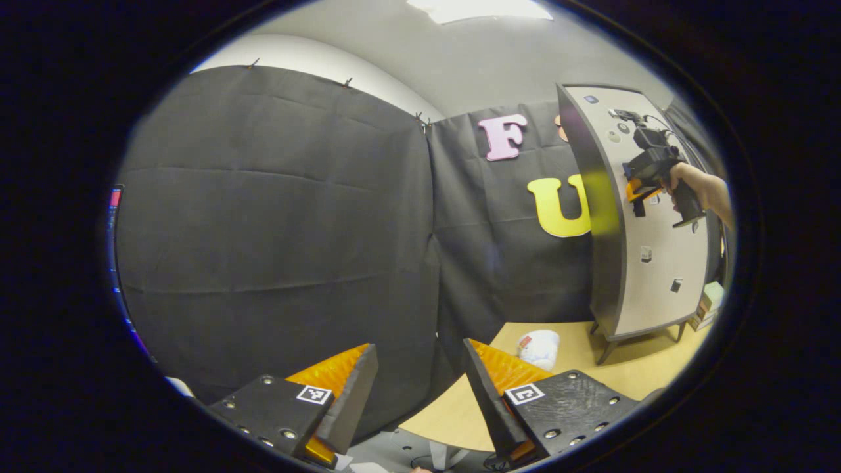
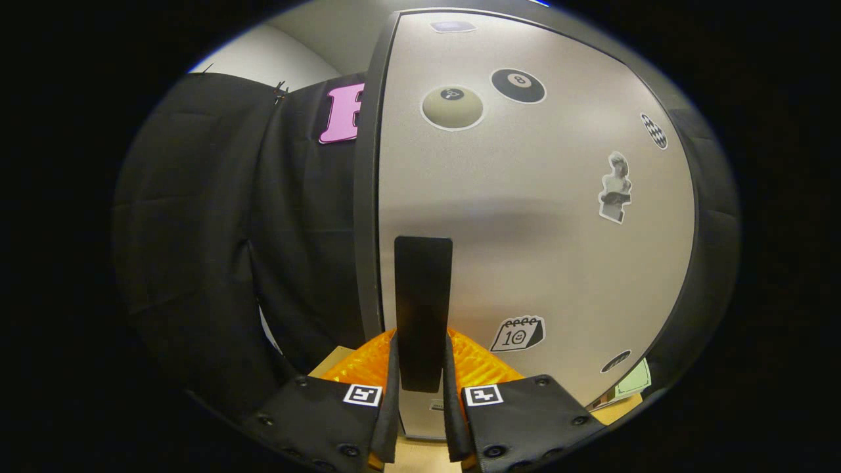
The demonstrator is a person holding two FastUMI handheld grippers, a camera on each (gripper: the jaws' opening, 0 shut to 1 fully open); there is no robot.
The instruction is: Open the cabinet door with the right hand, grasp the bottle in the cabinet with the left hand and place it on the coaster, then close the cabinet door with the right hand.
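In the right gripper view, the right gripper (image 2: 420, 368) has its 2 fingers closed on the narrow, upright black handle (image 2: 423, 309) of the tall grey cabinet door (image 2: 525, 217), 1 finger pressing each side of the handle's lower part. The door is shut flush in its dark frame and carries several stickers (2 round billiard-ball ones near the top, a small calendar one just right of the handle, a figure cut-out toward the right edge). A light wooden tabletop (image 2: 420, 460) shows below the fingers.

In the left gripper view, the left gripper (image 1: 420, 387) hangs low with its jaws wide apart and nothing between them, pointing at the black cloth wall. Beyond its right finger lies the same pale wooden table (image 1: 631, 374), and on it a small white round coaster (image 1: 539, 348) with a bit of red print, near the foot of the grey cabinet (image 1: 650, 249) on thin splayed legs. Farther off in this view, a person's hand (image 1: 700, 190) holds the other gripper against the cabinet's front at handle height. Some small pale boxes (image 1: 708, 305) sit just right of the cabinet's base. The bottle cannot be seen with the door closed.
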